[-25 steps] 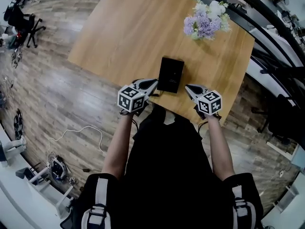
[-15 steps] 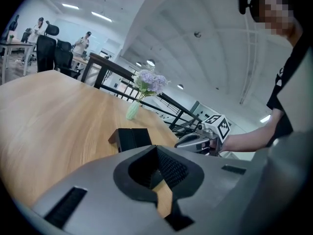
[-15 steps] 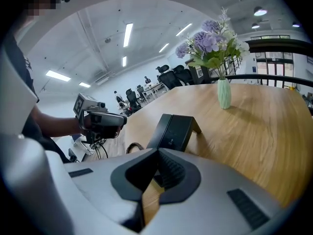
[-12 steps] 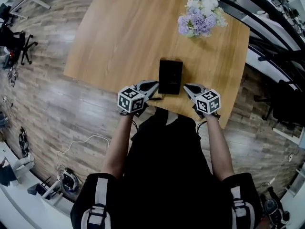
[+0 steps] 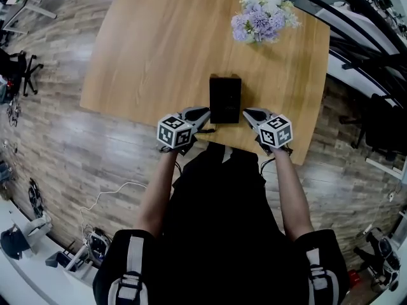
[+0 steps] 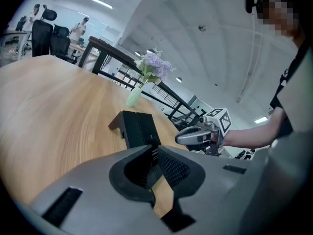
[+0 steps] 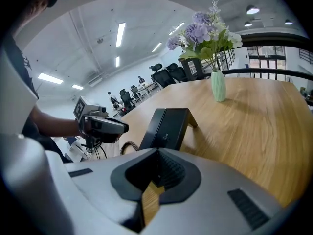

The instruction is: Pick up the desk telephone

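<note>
We list 1 black desk telephone [image 5: 225, 98], standing on the wooden table [image 5: 152, 43] close to its near edge. We list 2 grippers flanking it: the left gripper [image 5: 203, 114] just beside its left side and the right gripper [image 5: 246, 113] just beside its right, each with fingers pressed together on nothing; whether either tip touches the telephone we cannot tell. We also note 1 bunch of purple and white flowers [image 5: 262, 14] in a pale green vase [image 7: 218, 88], well apart at the table's far right.
</note>
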Demonstrator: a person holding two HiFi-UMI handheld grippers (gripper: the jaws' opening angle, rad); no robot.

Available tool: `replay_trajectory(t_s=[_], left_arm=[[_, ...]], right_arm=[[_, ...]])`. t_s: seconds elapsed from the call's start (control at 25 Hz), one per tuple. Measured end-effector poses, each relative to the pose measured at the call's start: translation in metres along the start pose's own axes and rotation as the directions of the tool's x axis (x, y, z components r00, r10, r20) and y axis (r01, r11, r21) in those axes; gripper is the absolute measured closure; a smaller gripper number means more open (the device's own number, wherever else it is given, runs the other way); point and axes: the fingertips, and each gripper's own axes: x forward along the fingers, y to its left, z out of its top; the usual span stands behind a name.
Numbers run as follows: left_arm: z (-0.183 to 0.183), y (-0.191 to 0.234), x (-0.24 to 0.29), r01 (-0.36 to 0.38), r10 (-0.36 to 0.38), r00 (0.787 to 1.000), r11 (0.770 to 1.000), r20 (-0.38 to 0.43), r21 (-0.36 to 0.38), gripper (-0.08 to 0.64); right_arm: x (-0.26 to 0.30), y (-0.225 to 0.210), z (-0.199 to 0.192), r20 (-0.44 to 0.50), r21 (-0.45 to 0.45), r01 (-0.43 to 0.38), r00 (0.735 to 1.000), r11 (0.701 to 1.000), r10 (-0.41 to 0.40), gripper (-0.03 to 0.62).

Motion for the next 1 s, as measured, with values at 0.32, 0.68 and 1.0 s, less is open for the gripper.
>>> replay_trajectory(t_s=[0.32,0.68,1.0], left_arm=[[-0.003,0.014,0.006,0.014,-0.014,1.000,0.999,-0.008,-0.031,0.506],[-0.014,0.022,0.021,0.027,-0.030,0.998,0.998,-0.047,-0.055,0.441],[-0.014,0.028,0.030,0.037,-0.042,0.996,0.998,-0.074,-0.057,0.392]], right_arm=[[0.011,-0.006,-0.007,-0.018,0.034,-0.002,1.000,0.999,0.003,0.568],[0.022,-0.018,-0.012,-0.017,0.099,-0.020,1.000,0.995,0.022,0.568],[0.031,-0.019,-0.014,-0.015,0.131,-0.060,0.998,0.989,0.063,0.480]])
